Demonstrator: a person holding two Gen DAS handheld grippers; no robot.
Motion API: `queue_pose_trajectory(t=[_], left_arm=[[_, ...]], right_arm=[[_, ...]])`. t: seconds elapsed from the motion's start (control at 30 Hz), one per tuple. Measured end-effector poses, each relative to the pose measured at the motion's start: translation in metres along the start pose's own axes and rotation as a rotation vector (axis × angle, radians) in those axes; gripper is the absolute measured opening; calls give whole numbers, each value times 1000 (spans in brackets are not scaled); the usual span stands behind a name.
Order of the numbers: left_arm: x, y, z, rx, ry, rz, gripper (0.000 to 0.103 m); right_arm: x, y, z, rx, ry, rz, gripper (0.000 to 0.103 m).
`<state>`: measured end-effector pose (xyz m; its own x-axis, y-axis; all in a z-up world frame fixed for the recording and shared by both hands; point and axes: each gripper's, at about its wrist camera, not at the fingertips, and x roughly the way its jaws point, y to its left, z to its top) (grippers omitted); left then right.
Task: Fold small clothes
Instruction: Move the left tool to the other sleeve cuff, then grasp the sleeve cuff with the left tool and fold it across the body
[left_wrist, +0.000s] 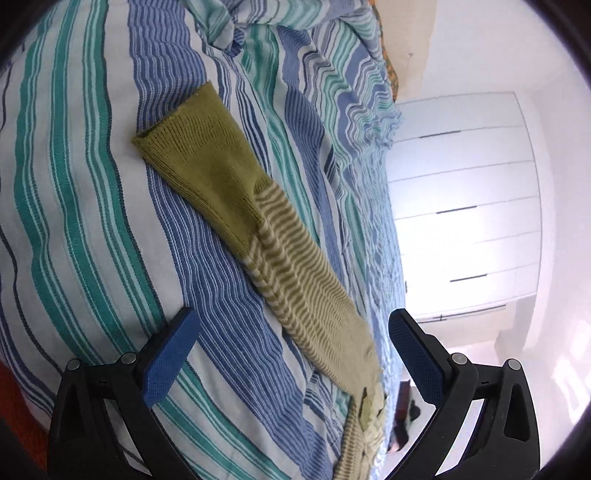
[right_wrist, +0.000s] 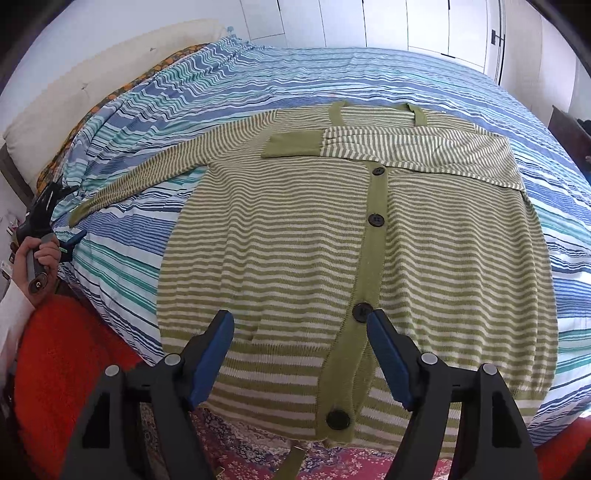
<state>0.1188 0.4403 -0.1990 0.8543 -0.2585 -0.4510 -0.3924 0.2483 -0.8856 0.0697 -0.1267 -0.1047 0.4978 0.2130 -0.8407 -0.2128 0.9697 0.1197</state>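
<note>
A green-and-cream striped cardigan (right_wrist: 295, 236) with black buttons lies flat, front up, on the bed. Its right sleeve (right_wrist: 417, 147) is folded across the chest. Its left sleeve (right_wrist: 155, 170) stretches out to the left, ending in a plain green cuff (left_wrist: 199, 162). My left gripper (left_wrist: 291, 332) is open above that sleeve (left_wrist: 306, 291), near the bed's edge; it also shows in the right wrist view (right_wrist: 70, 236), held by a hand. My right gripper (right_wrist: 301, 325) is open and empty above the cardigan's lower button band.
The bed has a blue, teal and white striped cover (right_wrist: 332, 74). A red blanket (right_wrist: 62, 362) and a patterned rug (right_wrist: 258, 450) lie at the near edge. A white wardrobe (left_wrist: 461, 206) stands beyond the bed. A cream headboard (right_wrist: 92, 66) is at the left.
</note>
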Motion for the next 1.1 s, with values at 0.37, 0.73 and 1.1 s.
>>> queue_pose_trajectory(t=[0.37,0.73,1.1], left_arm=[[1,24,34,-177,-175,-69,101],[3,28,56,-81,-238,48,69],[-4,8,56,20,-181,91,6]], right_arm=[[12,1,-4,-3,35,7,74],[19,-2,-5,7,54,17,74],[14,-5,-9,21,39,33,74]])
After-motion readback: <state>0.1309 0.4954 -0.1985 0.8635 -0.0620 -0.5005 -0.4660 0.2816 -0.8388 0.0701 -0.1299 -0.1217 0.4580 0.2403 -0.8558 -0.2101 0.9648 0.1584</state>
